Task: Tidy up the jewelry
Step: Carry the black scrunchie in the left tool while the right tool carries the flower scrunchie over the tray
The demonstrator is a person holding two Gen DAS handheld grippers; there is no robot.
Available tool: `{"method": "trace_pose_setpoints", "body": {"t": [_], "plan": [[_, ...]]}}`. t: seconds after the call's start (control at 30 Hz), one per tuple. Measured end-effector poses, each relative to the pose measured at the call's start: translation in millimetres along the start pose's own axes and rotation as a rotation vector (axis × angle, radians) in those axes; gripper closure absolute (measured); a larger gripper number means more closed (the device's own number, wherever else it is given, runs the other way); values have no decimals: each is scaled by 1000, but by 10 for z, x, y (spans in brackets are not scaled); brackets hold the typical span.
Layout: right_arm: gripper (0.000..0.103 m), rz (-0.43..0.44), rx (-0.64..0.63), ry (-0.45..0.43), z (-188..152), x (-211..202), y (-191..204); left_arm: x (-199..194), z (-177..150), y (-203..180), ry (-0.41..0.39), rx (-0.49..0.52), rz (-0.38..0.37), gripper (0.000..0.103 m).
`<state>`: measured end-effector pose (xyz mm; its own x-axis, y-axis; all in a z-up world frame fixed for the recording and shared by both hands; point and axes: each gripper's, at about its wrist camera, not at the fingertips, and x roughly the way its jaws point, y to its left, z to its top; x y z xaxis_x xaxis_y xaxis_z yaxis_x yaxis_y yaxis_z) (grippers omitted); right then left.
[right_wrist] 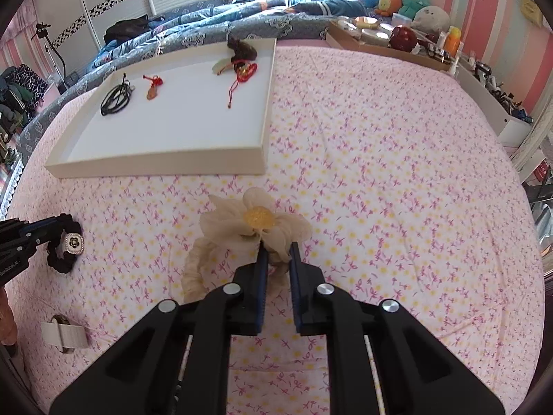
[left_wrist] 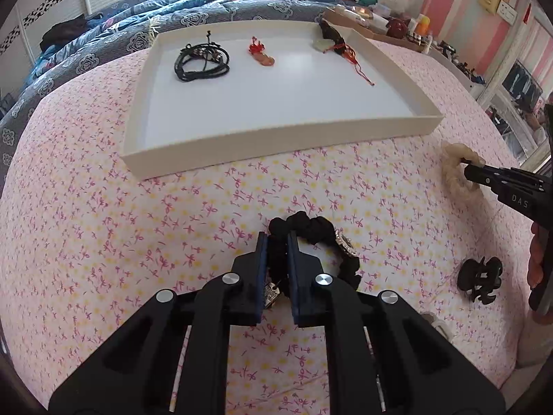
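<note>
My left gripper (left_wrist: 277, 238) is shut on a black scrunchie (left_wrist: 311, 225) with a jewelled charm, low over the pink flowered bedsheet. The same black scrunchie (right_wrist: 64, 246) shows at the left of the right wrist view. My right gripper (right_wrist: 277, 249) is shut on a cream flower scrunchie (right_wrist: 242, 221) with an amber bead; in the left wrist view the cream scrunchie (left_wrist: 456, 169) is at the right. Farther back lies a white tray (left_wrist: 276, 138), the same white tray (right_wrist: 166, 164), holding a black cord bracelet (left_wrist: 202, 60), a red-knot pendant (left_wrist: 261, 53) and a red-corded charm (left_wrist: 340, 46).
A black claw clip (left_wrist: 480, 278) lies on the sheet at the right. A white band-like item (right_wrist: 64, 339) sits near the left edge of the bed. A blue quilt (right_wrist: 242, 17) is bunched behind the tray, and a cluttered cardboard tray (right_wrist: 383, 43) with plush toys is at the far right.
</note>
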<state>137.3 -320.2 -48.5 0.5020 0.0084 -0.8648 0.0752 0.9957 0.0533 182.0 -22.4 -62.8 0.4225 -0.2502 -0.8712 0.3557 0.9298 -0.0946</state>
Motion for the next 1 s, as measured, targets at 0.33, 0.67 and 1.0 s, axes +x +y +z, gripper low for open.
{"method": "trace_pose_setpoints", "body": {"t": [0.33,0.67,1.0], "plan": [[91,-8,-6,-72,228,-266,60,-334,219,102,-80,-17,13,94],[91,-9,-16,-115,904,-195,207,-291,916,483,-123,-75,19,94],[91,-8,-15,-48,1335,389,411,237,1457,834,-63,-130,58,94]]}}
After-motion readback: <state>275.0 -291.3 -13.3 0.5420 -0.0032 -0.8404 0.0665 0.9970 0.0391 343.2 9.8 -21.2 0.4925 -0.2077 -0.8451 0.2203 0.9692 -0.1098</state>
